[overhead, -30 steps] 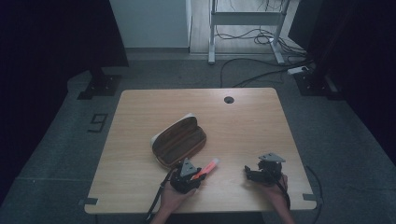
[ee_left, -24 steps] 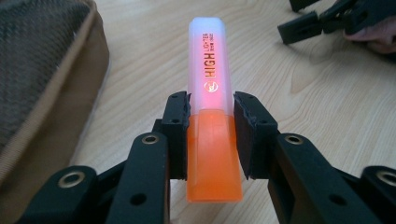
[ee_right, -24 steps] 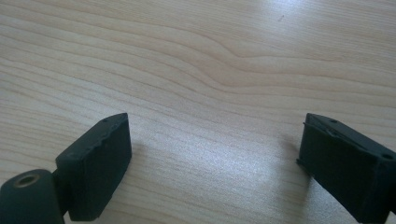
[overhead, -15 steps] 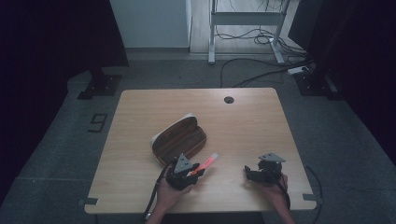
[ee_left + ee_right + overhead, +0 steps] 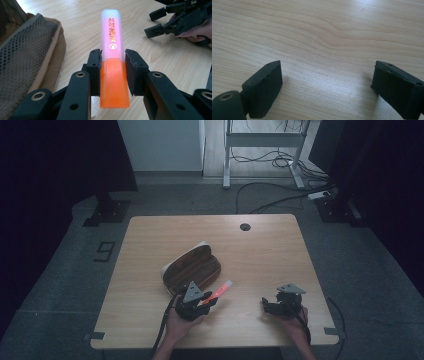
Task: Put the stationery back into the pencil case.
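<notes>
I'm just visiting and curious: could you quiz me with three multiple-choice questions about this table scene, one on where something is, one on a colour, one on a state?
1. Where does the pencil case lie, seen from the high view?
A. beyond the left gripper
B. under the right gripper
C. on the floor

2. What colour is the cap end of the highlighter, nearest the left gripper's camera?
A. blue
B. orange
C. green

3. How does the right gripper stand?
A. clamped on the highlighter
C. clamped on the case
B. open with nothing between its jaws

Answers: 1 A, the case lies on the table past the left gripper. 2 B, the end between the jaws is orange. 3 B, bare wood shows between its jaws.
</notes>
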